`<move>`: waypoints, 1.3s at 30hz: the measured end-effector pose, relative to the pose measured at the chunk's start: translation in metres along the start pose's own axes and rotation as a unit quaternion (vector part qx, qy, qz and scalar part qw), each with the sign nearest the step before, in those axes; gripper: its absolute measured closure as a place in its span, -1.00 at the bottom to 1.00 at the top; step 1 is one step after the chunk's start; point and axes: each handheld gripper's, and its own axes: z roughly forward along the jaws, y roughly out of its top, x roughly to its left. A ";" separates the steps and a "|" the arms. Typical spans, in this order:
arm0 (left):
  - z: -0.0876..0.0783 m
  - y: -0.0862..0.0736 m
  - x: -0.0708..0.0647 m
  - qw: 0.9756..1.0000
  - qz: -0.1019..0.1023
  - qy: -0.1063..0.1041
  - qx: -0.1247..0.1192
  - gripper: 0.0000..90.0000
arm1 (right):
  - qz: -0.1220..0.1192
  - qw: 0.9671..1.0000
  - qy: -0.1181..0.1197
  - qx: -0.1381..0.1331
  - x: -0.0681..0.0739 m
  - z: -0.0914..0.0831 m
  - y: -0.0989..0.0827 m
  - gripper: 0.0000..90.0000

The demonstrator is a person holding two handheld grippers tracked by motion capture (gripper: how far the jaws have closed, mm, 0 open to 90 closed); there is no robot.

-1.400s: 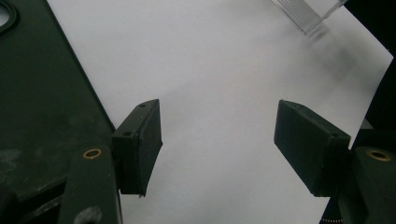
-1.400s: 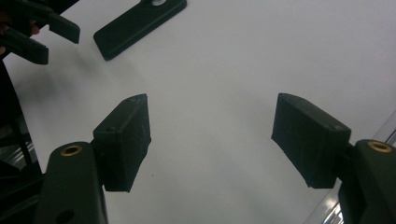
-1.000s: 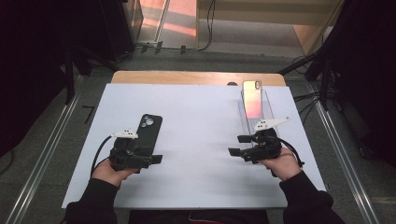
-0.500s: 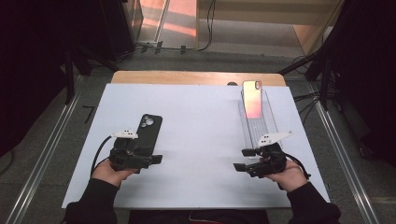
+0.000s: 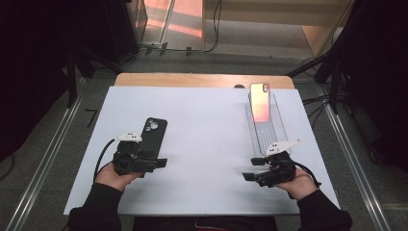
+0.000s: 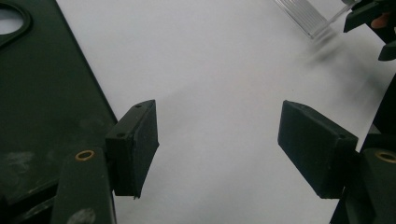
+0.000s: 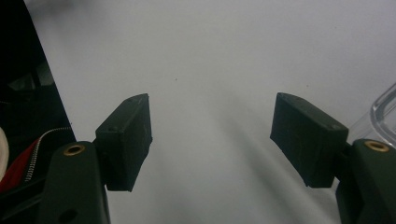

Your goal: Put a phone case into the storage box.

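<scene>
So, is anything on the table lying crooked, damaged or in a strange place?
Nothing stands out. The black phone case lies flat on the white table, slightly tilted. The phone rests on the far end of the clear case, roughly in line with it. Both grippers are open and hold nothing.

the right gripper has its two black jaws standing apart with nothing between them, above a bare white table surface. the rounded corner of a clear phone case shows at the right edge, just beside the right-hand jaw. a red zipper with white teeth lies at the lower left, against a dark area.
</scene>
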 end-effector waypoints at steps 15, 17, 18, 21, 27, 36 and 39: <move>-0.001 0.010 0.020 0.999 -0.017 0.043 -0.010 -0.49 | 0.005 1.000 -0.007 -0.004 -0.002 -0.002 -0.002 -0.40; 0.000 0.012 0.023 0.999 -0.021 0.049 -0.013 -0.49 | 0.005 1.000 -0.007 -0.004 -0.002 -0.002 -0.002 -0.40; 0.000 0.013 0.025 0.998 -0.023 0.052 -0.016 -0.49 | 0.005 1.000 -0.006 -0.004 -0.002 -0.002 -0.002 -0.40; 0.002 0.016 0.029 0.997 -0.031 0.067 -0.024 -0.57 | 0.005 1.000 -0.007 -0.003 -0.003 -0.002 -0.002 -0.40; 0.007 0.024 0.037 0.994 -0.036 0.105 -0.023 -0.68 | 0.007 1.000 -0.007 -0.006 -0.003 -0.003 -0.003 -0.40; 0.015 0.032 0.048 0.988 -0.063 0.133 -0.037 -0.71 | 0.005 1.000 -0.007 -0.006 -0.003 -0.002 -0.003 -0.40; 0.019 0.035 0.051 0.987 -0.071 0.138 -0.038 -0.71 | 0.007 1.000 -0.008 -0.006 -0.003 -0.003 -0.003 -0.40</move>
